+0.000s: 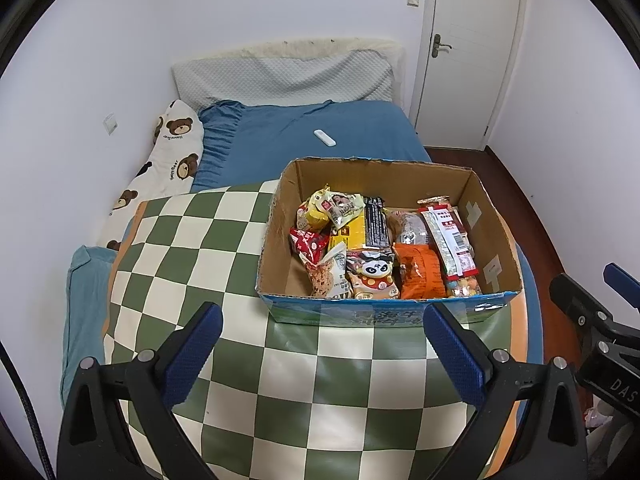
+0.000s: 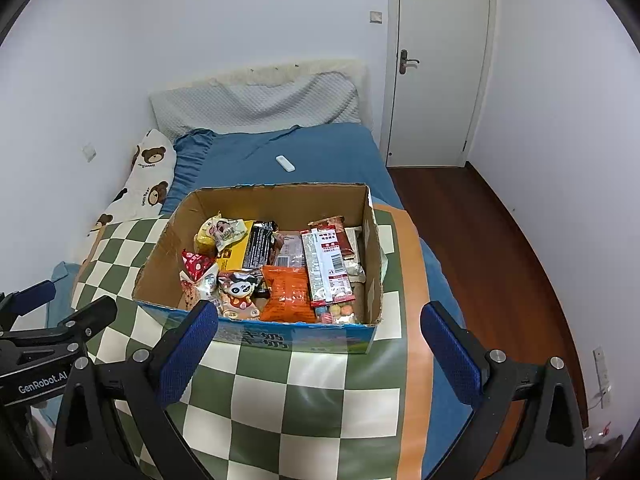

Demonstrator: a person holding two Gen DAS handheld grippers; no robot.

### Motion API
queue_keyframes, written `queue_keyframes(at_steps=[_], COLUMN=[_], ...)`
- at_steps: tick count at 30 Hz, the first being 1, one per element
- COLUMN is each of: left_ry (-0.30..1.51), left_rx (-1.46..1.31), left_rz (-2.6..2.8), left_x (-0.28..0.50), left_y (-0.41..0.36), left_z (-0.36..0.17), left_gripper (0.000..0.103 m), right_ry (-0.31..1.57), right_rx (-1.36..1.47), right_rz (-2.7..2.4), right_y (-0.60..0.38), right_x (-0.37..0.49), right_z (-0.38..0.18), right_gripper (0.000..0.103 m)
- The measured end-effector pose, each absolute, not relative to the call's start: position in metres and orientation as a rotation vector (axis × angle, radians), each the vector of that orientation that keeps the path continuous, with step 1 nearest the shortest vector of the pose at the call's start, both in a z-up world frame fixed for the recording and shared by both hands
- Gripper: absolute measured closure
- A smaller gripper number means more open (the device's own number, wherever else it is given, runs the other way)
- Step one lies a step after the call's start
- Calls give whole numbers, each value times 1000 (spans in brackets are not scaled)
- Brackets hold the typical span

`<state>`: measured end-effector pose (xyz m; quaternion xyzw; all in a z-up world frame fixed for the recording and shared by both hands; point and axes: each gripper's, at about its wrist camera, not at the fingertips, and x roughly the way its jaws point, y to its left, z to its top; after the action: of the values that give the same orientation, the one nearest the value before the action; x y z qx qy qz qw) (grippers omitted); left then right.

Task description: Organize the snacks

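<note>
On the checkered mat [image 1: 224, 248], the snack box [image 1: 276, 232] sits beyond both grippers' spread, empty fingers [image 1: 192, 356].

A home bedroom: bed [image 1: 352, 128] with pillow [image 1: 280, 80], white door [image 1: 472, 52], wooden floor [image 2: 500, 248].

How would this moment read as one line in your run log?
left gripper: open, empty | right gripper: open, empty | snacks: all in cardboard box | box on checkered mat
</note>
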<state>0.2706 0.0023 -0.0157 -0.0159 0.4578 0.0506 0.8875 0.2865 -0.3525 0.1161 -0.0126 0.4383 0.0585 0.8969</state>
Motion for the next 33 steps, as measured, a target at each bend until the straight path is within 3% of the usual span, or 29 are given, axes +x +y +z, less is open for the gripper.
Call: queue_keyframes(at_steps=[33], left_ry=[945], left_rx=[-22], left_rz=[106], left_x=[269], left_y=[4], left_z=[-7], left_gripper=[0], right_ry=[910], right_rx=[-19], right_rz=[113], right_y=[-354], right_x=[283], right_z=[120], right_gripper=[0])
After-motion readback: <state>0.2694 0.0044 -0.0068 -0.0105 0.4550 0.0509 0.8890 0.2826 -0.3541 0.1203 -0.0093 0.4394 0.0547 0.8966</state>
